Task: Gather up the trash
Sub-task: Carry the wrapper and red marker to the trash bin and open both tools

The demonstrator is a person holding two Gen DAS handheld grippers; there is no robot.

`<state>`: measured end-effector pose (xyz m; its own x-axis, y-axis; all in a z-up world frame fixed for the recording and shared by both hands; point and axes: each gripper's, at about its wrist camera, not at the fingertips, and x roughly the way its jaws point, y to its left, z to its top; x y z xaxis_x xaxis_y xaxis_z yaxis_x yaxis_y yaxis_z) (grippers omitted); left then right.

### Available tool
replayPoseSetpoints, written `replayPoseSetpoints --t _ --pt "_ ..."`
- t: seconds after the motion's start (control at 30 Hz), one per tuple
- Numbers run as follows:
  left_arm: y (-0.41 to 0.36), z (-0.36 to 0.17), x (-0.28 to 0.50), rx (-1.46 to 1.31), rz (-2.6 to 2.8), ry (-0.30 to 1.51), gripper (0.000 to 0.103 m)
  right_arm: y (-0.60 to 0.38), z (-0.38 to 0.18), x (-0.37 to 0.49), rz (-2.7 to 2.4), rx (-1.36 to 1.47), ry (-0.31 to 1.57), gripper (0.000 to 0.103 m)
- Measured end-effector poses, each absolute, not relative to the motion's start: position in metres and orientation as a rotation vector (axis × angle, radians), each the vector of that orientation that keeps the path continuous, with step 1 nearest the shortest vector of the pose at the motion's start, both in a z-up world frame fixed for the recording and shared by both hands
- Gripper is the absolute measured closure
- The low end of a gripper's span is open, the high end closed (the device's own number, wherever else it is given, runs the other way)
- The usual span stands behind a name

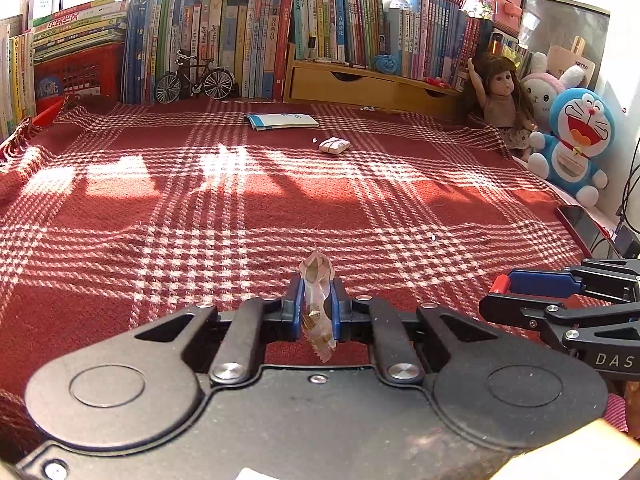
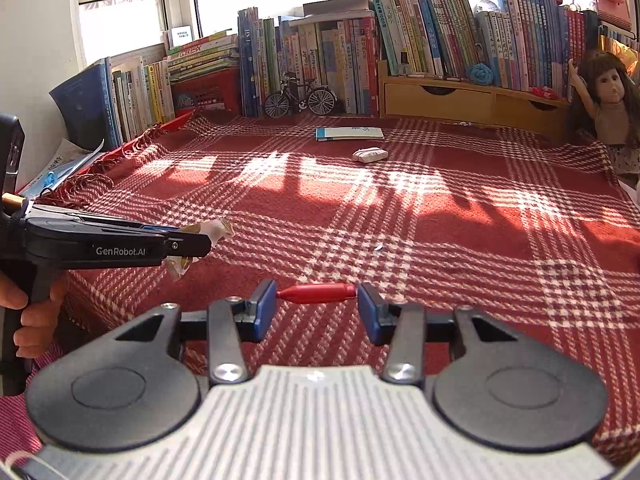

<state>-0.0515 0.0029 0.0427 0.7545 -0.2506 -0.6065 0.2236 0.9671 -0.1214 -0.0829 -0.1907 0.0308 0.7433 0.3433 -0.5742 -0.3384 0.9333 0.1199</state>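
My left claw (image 1: 316, 304) is pinching a crumpled wrapper (image 1: 317, 280), held just above the plaid blanket (image 1: 240, 220). My right claw (image 2: 317, 308) grips a red tube (image 2: 316, 293) endwise between its pads. A white wad (image 1: 334, 145) still lies near the booklet (image 1: 280, 120), well beyond the wrapper. My worry: the tube is caught only by its tips and could pivot out; the thin wrapper could slip free if I swing fast.

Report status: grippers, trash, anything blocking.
Left gripper shut on crumpled wrapper. Right gripper shut on red wrapped candy, held end to end. White wrapper remains on plaid blanket; nothing blocking it.
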Motion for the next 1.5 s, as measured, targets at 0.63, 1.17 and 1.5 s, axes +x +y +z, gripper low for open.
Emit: replayPoseSetpoints --t 0.63,1.17,1.5 --pt "0.021 0.041 -0.167 -0.067 -0.383 0.785 0.091 -0.185 0.016 -0.143 0.499 -0.067 0.823 0.05" --pt "0.01 -0.024 -0.16 -0.025 -0.356 1.111 0.09 -0.162 -0.014 -0.152 0.576 -0.115 0.938 0.048" --pt "-0.002 -0.045 -0.155 0.013 -0.341 1.187 0.088 -0.156 -0.024 -0.149 0.577 -0.116 0.964 0.047"
